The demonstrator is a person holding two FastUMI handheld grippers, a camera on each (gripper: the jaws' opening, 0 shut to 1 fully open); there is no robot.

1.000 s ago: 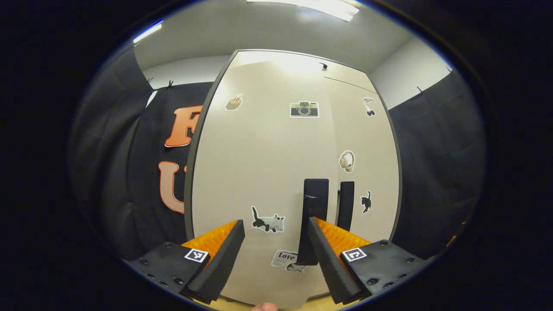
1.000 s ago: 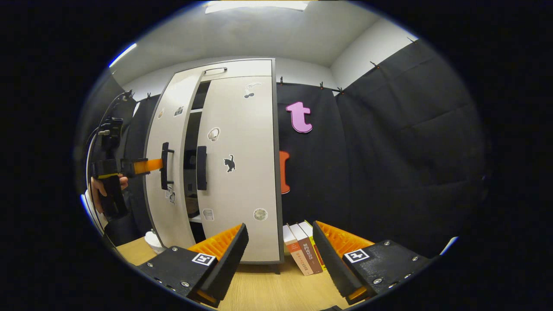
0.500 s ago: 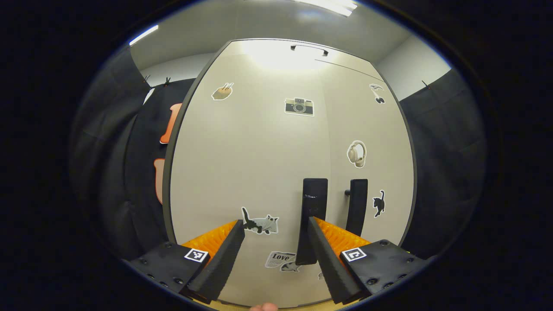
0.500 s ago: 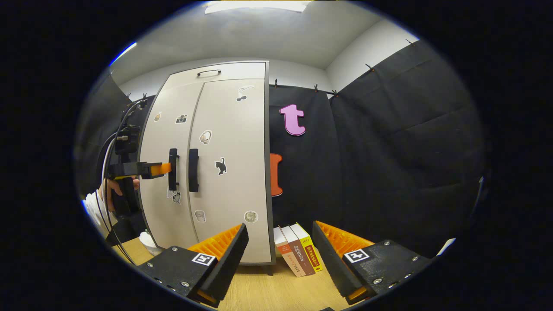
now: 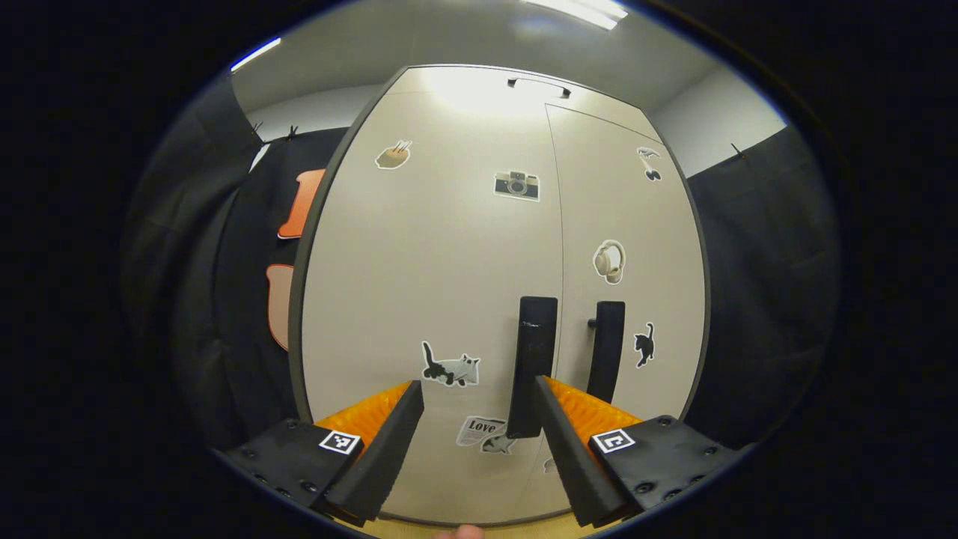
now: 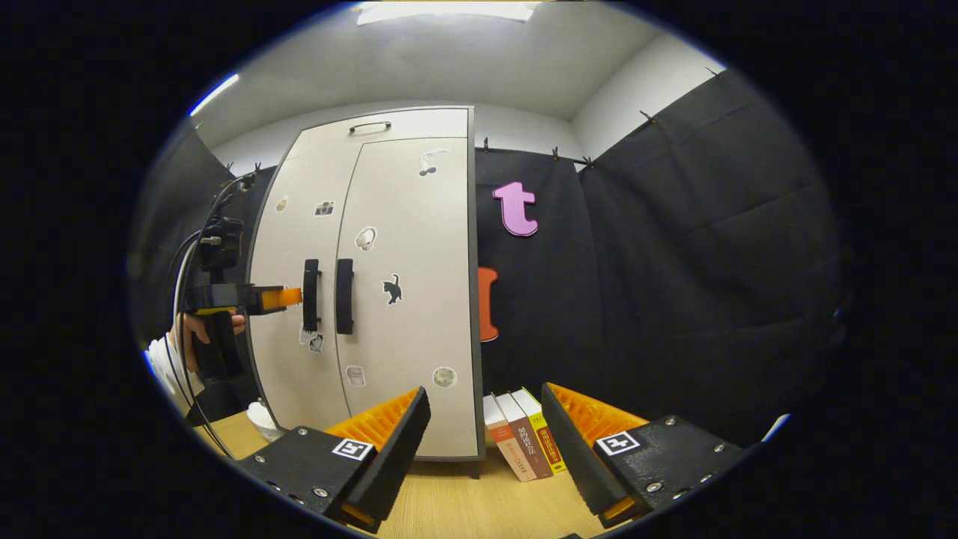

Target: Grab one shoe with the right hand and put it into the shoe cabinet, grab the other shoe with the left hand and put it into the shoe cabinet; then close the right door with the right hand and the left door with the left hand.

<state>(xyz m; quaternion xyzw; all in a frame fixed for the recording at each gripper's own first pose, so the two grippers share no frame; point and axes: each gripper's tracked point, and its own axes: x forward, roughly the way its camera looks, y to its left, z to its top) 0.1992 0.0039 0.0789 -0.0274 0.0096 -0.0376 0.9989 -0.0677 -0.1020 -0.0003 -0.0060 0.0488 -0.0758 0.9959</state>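
At the left of the right gripper view, your left tool (image 6: 288,297) sits just off the left door's handle (image 6: 311,295), fingers wide. At frame centre, both doors (image 5: 557,224) of the shoe cabinet (image 6: 374,292) look shut, so little remains. The 2 shoes are hidden inside. At lower centre, your right tool (image 6: 483,434) hangs wide, empty, over the worktop (image 6: 464,509).

The shoe cabinet (image 5: 449,262) has both doors shut flush, hiding everything inside it. Ahead of the left gripper (image 5: 479,442), its own fingers cover the foot of the left door handle (image 5: 533,359). Far to the right gripper's (image 6: 483,449) left, whether the left gripper's tips touch that handle is too small to tell
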